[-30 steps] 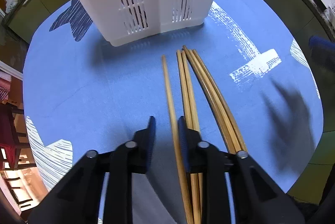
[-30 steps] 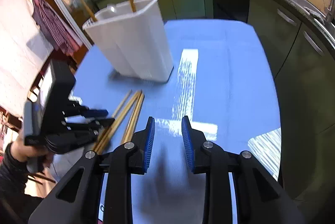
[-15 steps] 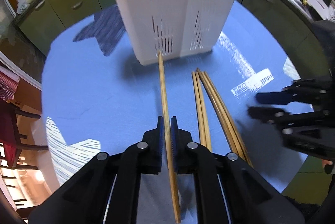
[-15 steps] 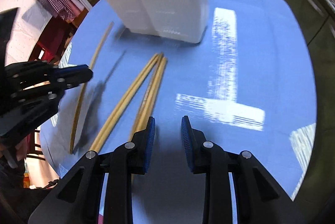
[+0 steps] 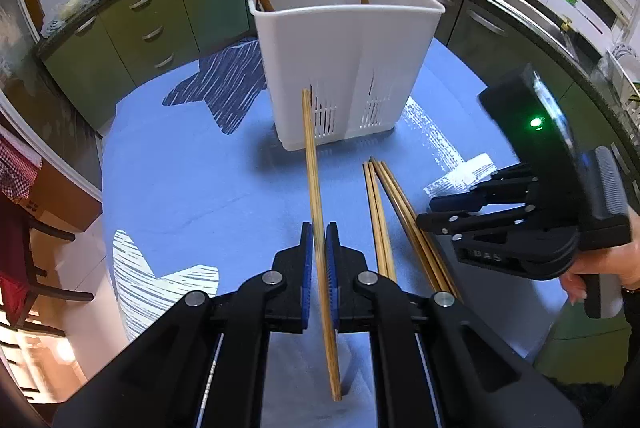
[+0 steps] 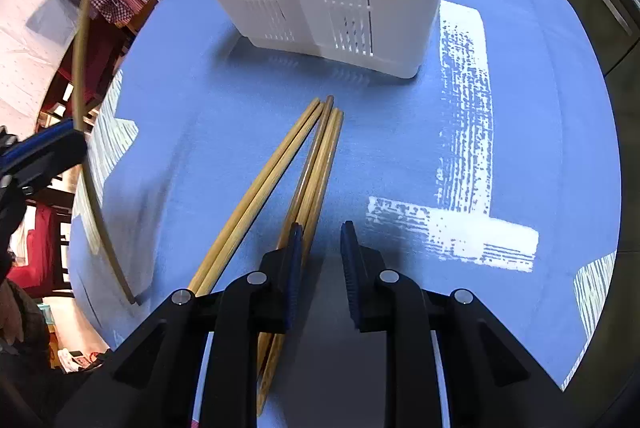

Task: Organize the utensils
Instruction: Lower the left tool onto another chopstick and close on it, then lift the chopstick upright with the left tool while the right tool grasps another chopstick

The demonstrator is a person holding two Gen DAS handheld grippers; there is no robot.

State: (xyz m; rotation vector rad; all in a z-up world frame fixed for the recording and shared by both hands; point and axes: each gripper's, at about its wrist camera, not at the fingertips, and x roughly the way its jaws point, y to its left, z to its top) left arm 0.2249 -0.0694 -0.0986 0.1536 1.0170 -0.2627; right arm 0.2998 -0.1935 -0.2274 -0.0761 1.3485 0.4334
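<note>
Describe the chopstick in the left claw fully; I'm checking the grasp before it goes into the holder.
The chopstick is one long, slim stick of pale wood or bamboo, plain and straight. The left claw is shut on it partway along, blue pads on either side. It is lifted off the blue tablecloth, its far end pointing toward the white utensil holder, its near end jutting back past the fingers. Only the pads touch it. The right wrist view shows it tilted in the air.

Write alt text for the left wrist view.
The left tool is shut on one chopstick, raised toward a white utensil holder that already holds two. More chopsticks lie on the blue table, beside the right tool.
</note>
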